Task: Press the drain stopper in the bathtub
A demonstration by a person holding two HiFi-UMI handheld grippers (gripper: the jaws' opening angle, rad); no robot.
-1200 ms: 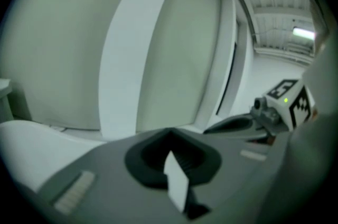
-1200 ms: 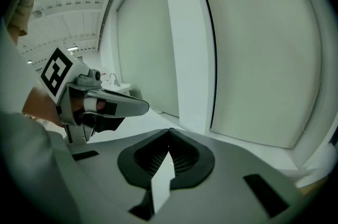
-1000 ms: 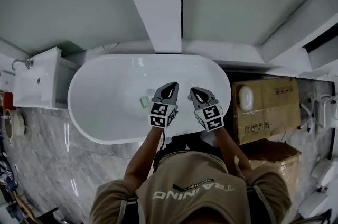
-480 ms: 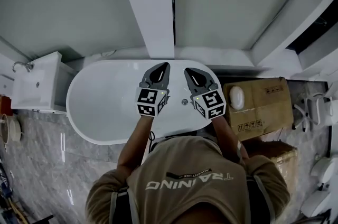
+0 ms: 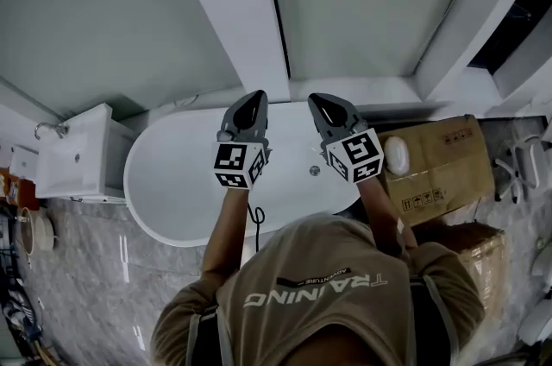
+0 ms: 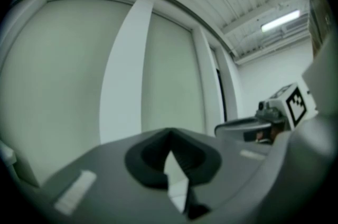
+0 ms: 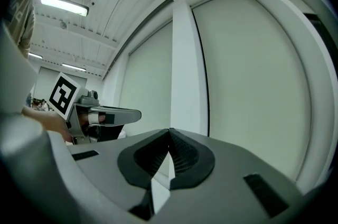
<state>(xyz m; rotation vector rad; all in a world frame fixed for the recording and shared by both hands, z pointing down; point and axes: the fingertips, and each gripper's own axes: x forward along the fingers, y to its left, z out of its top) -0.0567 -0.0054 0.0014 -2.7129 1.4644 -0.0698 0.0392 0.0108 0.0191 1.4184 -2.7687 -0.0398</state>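
The white oval bathtub [image 5: 172,183] lies below me in the head view. A small round metal fitting [image 5: 314,171] shows on its near inner wall. I cannot make out the drain stopper; the raised grippers cover the middle of the tub. My left gripper [image 5: 254,96] and right gripper [image 5: 316,99] are held side by side above the tub's far rim, both shut and holding nothing. The left gripper view shows its jaws [image 6: 169,134] closed against a pale wall, with the right gripper [image 6: 280,112] beside it. In the right gripper view the jaws [image 7: 170,132] are closed too, and the left gripper [image 7: 92,114] is alongside.
A white washbasin cabinet [image 5: 73,153] stands left of the tub. Cardboard boxes [image 5: 444,161] sit to its right, one with a white rounded object [image 5: 396,154] on top. A white pillar [image 5: 228,10] and pale wall panels rise behind the tub. Marble floor [image 5: 78,269] lies in front.
Both grippers have risen from low inside the tub to above its far rim, now pointing at the wall. The green thing seen earlier on the tub floor is out of sight.
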